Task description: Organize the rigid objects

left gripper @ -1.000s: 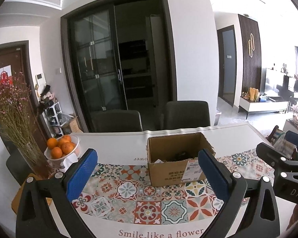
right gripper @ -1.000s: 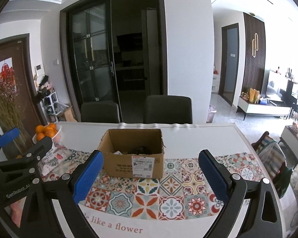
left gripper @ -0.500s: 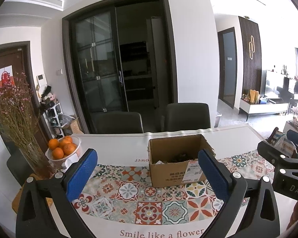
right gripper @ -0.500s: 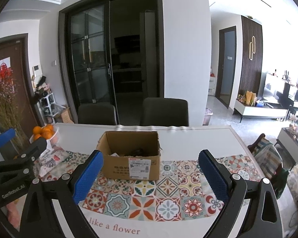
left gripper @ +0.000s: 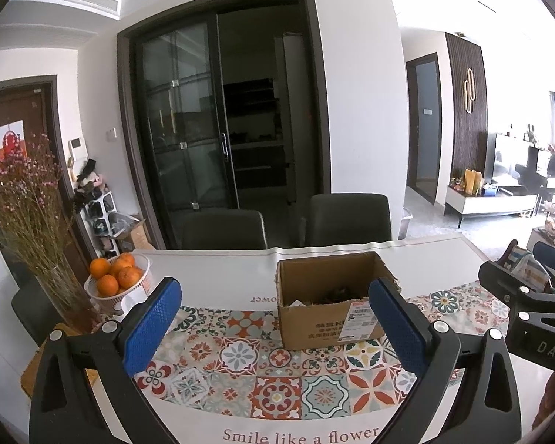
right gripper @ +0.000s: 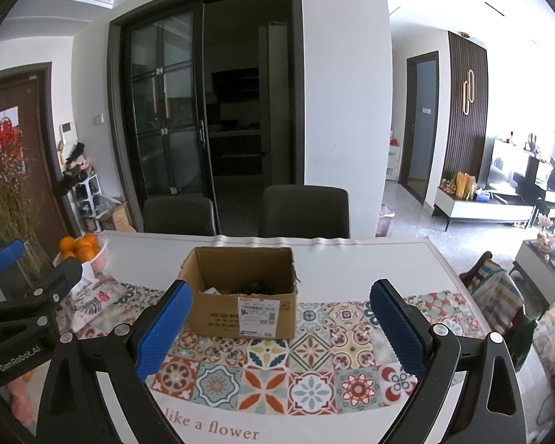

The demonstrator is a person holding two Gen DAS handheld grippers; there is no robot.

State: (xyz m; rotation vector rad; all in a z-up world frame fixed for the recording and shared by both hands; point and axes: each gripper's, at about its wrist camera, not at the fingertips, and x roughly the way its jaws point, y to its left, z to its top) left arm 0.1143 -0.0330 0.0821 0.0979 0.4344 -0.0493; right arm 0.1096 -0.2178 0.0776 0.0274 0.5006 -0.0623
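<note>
An open cardboard box point(left gripper: 329, 303) with a white shipping label stands on the patterned tablecloth point(left gripper: 240, 362); dark items lie inside, too dim to tell apart. It also shows in the right wrist view point(right gripper: 242, 292). My left gripper point(left gripper: 275, 323) is open and empty, held above the table in front of the box. My right gripper point(right gripper: 279, 327) is open and empty, also in front of the box. Each gripper shows at the edge of the other's view.
A white basket of oranges point(left gripper: 116, 283) and a vase of dried flowers point(left gripper: 51, 270) stand at the table's left. A patterned pouch point(right gripper: 96, 299) lies left of the box. Two dark chairs point(left gripper: 347, 218) stand behind the table.
Both grippers have risen and drawn back a little from the box, so the table sits lower in both views. Nothing was gripped or moved.
</note>
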